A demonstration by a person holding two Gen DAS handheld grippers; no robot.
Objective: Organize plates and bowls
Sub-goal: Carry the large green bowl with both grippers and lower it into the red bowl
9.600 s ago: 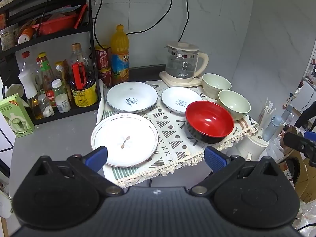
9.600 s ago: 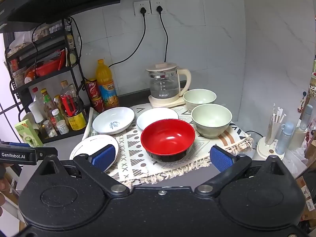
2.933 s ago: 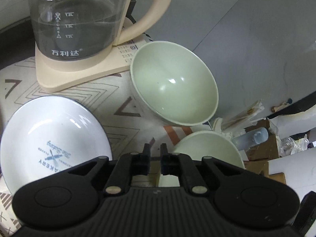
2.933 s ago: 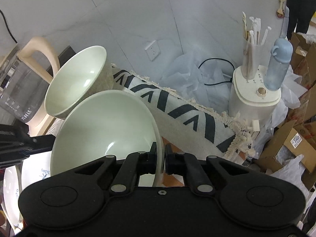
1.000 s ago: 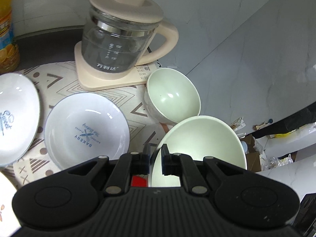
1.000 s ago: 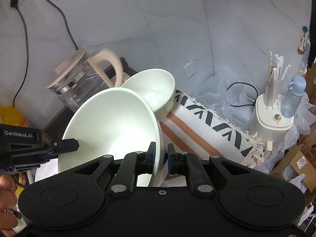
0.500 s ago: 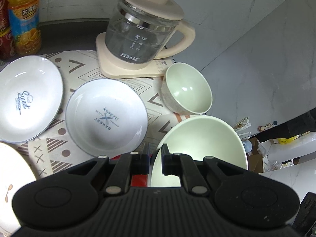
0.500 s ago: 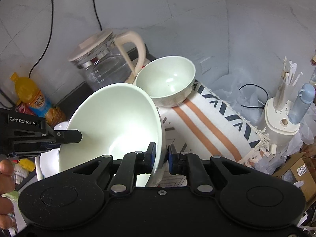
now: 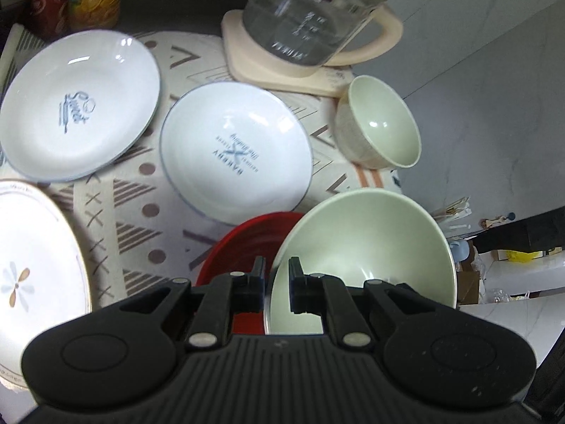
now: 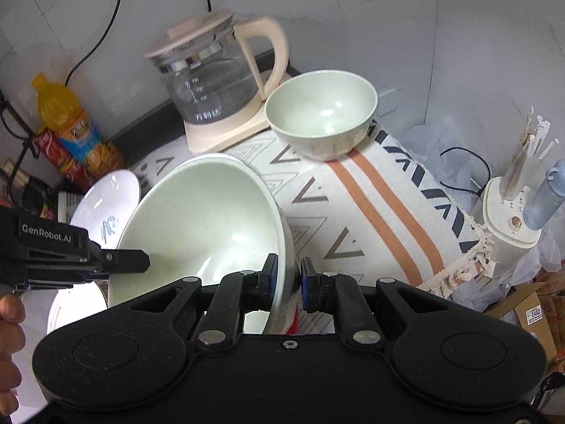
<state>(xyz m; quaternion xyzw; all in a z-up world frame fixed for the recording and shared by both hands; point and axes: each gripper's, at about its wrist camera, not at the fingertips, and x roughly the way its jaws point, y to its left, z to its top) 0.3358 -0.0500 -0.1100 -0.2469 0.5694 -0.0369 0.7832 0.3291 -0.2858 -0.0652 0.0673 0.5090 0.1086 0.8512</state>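
Observation:
Both grippers hold one pale green bowl by opposite rims, tilted. My left gripper is shut on its left rim. My right gripper is shut on the near right rim of the same green bowl. The left gripper also shows in the right wrist view, at the bowl's far rim. The red bowl lies just under the held bowl, mostly hidden. A second green bowl stands upright on the mat near the kettle. Two white deep plates and a flower plate lie to the left.
A glass kettle on its cream base stands behind the bowls. An orange drink bottle and cans stand at the back left. The patterned mat ends in a fringed edge at the right, beside a white stand of straws. A hand shows at the left edge.
Both grippers have carried the green bowl left, away from the second green bowl, and a little down. The red bowl has come into view under it. The bowl has rolled a little.

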